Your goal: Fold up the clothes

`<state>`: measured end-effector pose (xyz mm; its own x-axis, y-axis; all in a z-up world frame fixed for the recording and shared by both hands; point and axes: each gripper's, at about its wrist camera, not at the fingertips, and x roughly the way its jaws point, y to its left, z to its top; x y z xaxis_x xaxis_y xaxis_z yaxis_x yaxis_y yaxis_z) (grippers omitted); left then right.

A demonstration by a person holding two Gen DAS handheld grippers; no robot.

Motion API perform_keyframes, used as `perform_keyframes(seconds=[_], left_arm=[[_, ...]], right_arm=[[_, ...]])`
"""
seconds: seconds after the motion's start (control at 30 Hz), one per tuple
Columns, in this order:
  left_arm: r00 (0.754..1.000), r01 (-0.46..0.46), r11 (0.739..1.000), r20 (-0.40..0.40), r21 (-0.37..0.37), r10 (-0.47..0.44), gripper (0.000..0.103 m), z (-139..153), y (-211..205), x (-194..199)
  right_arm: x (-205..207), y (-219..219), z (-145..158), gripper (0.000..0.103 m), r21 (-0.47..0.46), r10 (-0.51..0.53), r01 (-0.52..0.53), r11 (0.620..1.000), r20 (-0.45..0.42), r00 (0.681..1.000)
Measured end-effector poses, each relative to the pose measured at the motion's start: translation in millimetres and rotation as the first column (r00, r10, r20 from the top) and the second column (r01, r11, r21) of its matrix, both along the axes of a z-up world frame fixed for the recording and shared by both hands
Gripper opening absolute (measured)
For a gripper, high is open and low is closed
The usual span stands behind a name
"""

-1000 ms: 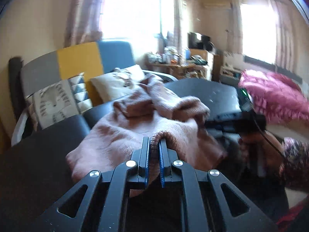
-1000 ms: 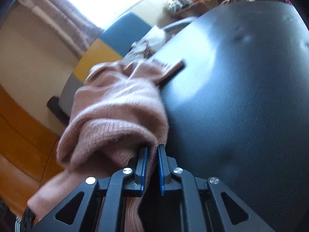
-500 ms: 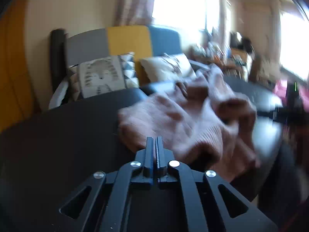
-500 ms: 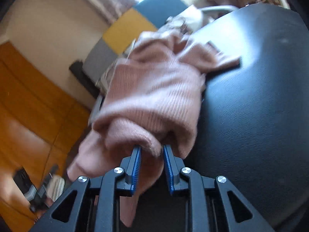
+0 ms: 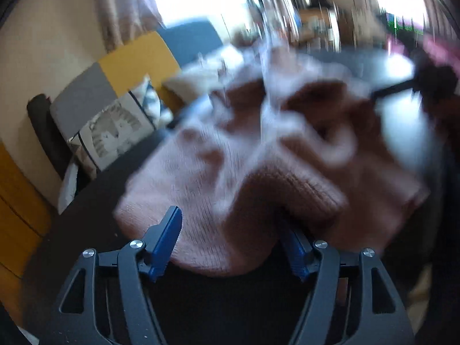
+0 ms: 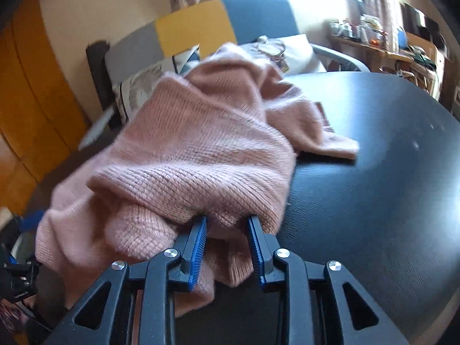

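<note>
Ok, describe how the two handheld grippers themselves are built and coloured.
Both match: the left gripper and right gripper have black plastic linkage arms with triangular cut-outs, silver round pivot screws, and two fingers faced with blue ribbed pads. No cables or markings show.

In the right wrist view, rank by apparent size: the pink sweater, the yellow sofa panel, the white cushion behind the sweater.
1. pink sweater, by far the largest, though nearest the camera.
2. yellow sofa panel.
3. white cushion: looks close to the panel, partly hidden, so unsure.
</note>
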<state>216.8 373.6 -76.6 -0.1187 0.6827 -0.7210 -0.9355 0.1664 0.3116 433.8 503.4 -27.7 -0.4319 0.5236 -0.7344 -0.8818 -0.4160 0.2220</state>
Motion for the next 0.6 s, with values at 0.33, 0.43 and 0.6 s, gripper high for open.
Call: perform_keyframes(seconds=[0.33, 0.43, 0.6], left_arm=[[0.983, -0.036, 0.999, 0.18, -0.037, 0.042, 0.048, -5.6, -1.0, -13.9], [0.989, -0.018, 1.0, 0.146, -0.022, 0.021, 0.04, -4.6, -6.7, -6.6], [0.989, -0.015, 1.0, 0.144, -0.015, 0.017, 0.04, -4.8, -6.5, -5.2]], right_arm=[[27.6, 0.5, -4.7, 0.003, -0.027, -0.093, 0.09, 0.996, -0.163, 0.982], [42.1, -5.3, 6.1, 0.003, 0.011, -0.142, 0.147, 0.989, -0.202, 0.969], [67.1, -6.2, 34.9, 0.0, 0.115, -0.209, 0.238, 0.964, -0.223, 0.952]])
